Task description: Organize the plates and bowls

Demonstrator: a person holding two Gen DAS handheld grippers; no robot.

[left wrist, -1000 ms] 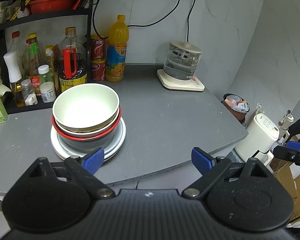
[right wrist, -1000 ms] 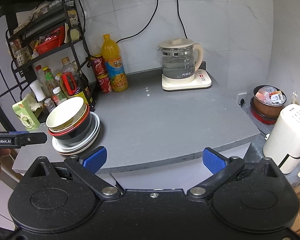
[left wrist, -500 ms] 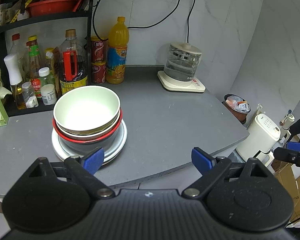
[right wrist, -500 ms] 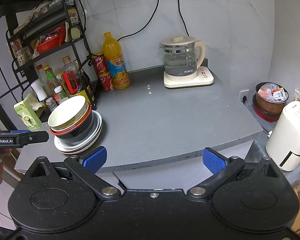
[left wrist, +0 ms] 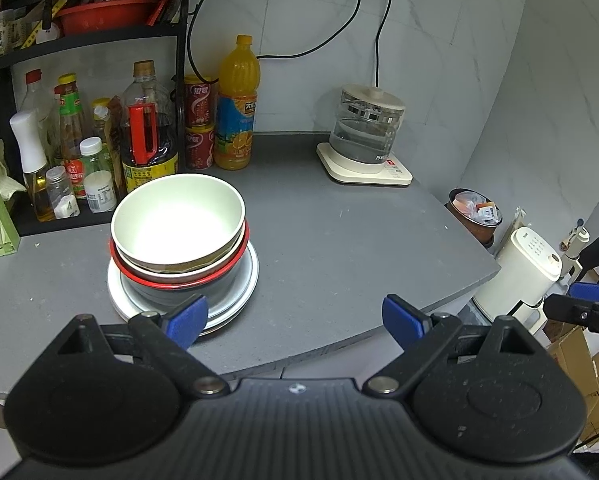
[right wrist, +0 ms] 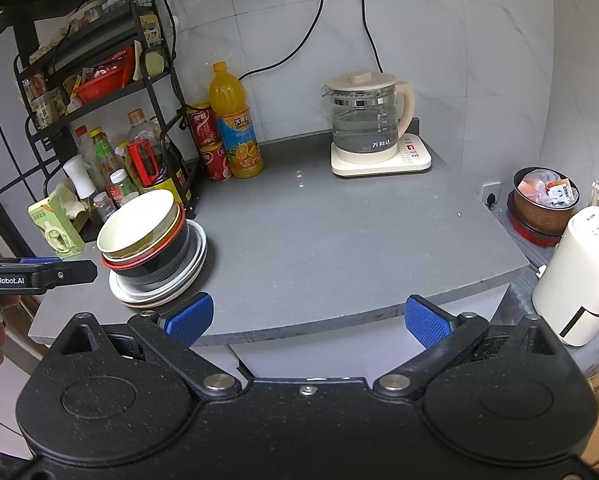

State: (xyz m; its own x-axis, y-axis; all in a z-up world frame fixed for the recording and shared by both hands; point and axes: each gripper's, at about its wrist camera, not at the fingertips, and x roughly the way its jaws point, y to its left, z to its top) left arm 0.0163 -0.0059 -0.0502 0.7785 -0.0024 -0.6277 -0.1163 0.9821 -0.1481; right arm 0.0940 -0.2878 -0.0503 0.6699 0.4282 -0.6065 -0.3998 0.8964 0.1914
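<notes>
**Inspector A:** Where is the dishware sitting?

**Inspector B:** On the left part of the grey stone tabletop (left wrist: 339,248). A cream-white bowl (left wrist: 178,216) is nesting in a red-rimmed black bowl (left wrist: 187,280), and both are resting on a stack of pale round plates (left wrist: 248,280). The stack is standing just in front of the black metal rack of sauce bottles (left wrist: 83,136).

**Inspector A:** And the grippers?

**Inspector B:** The left gripper (left wrist: 295,316) is hovering at the tabletop's near edge, its blue-padded fingers spread wide and holding nothing; the left pad is showing in front of the plates' near rim. The right gripper (right wrist: 306,318) is likewise standing apart and empty, off the front edge, well clear of the stack.

**Inspector A:** Other items?

**Inspector B:** A glass kettle on a cream base (right wrist: 369,128) is sitting at the back, and an orange juice bottle (right wrist: 235,124) is standing beside red cans.
</notes>
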